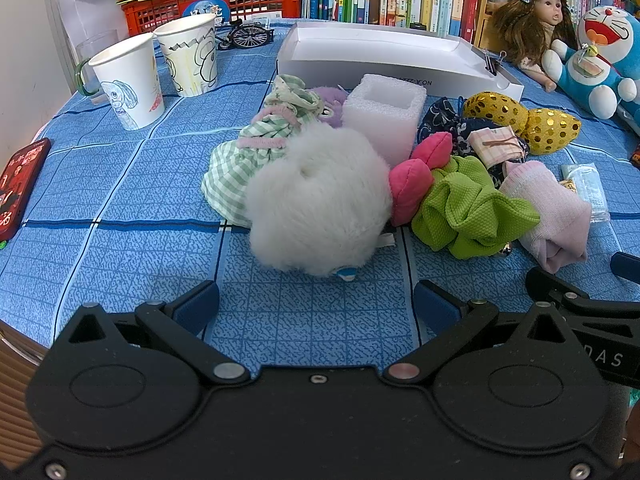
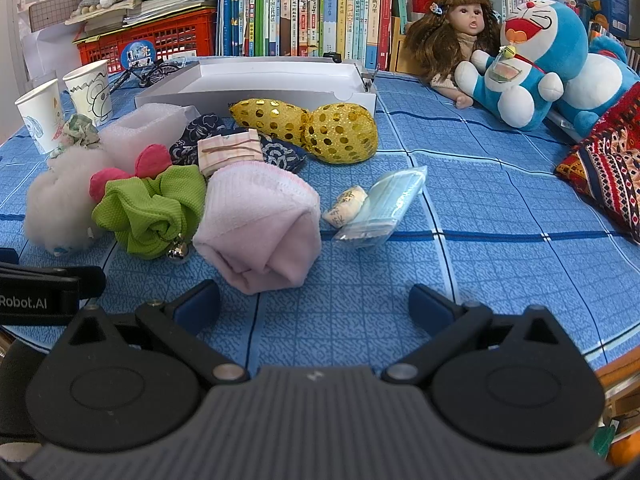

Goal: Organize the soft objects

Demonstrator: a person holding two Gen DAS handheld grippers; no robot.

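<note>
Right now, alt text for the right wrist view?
The right gripper hangs open and empty over a blue checked tablecloth, just short of a rolled pink sock. Left of the sock lie a green scrunchie and white fluffy ball; behind are a gold sequin pouch and open white box.

Your soft stuff's heaped mid-bench: white fluffy ball, green scrunchie at its 3 o'clock, folded pink sock beyond.
</note>
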